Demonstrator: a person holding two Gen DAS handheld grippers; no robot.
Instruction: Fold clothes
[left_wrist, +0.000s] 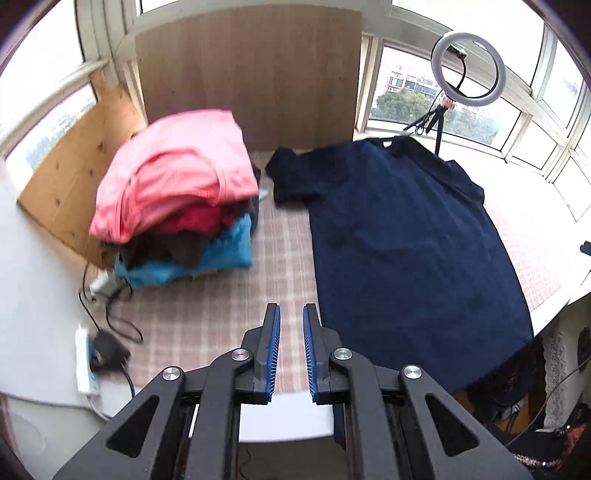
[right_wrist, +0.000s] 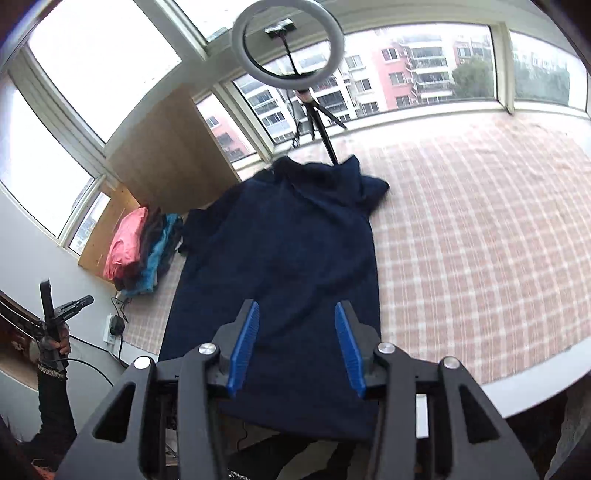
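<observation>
A dark navy T-shirt (left_wrist: 399, 229) lies spread flat on the pink checked tablecloth (left_wrist: 229, 295), collar at the far side, and its hem hangs over the near table edge. My left gripper (left_wrist: 291, 314) hovers above the cloth just left of the shirt's hem. Its blue pads stand a narrow gap apart with nothing between them. In the right wrist view the same T-shirt (right_wrist: 280, 251) runs away from me. My right gripper (right_wrist: 295, 314) hangs above its lower part, open wide and empty. A stack of folded clothes (left_wrist: 177, 184), pink on top, sits at the left.
A ring light on a tripod (right_wrist: 288, 40) stands just behind the shirt's collar. Wooden boards (left_wrist: 247, 74) lean against the windows behind the stack. A power strip with a plug and cables (left_wrist: 86, 362) lies at the table's left edge. A person's hand (right_wrist: 61, 343) shows at the far left.
</observation>
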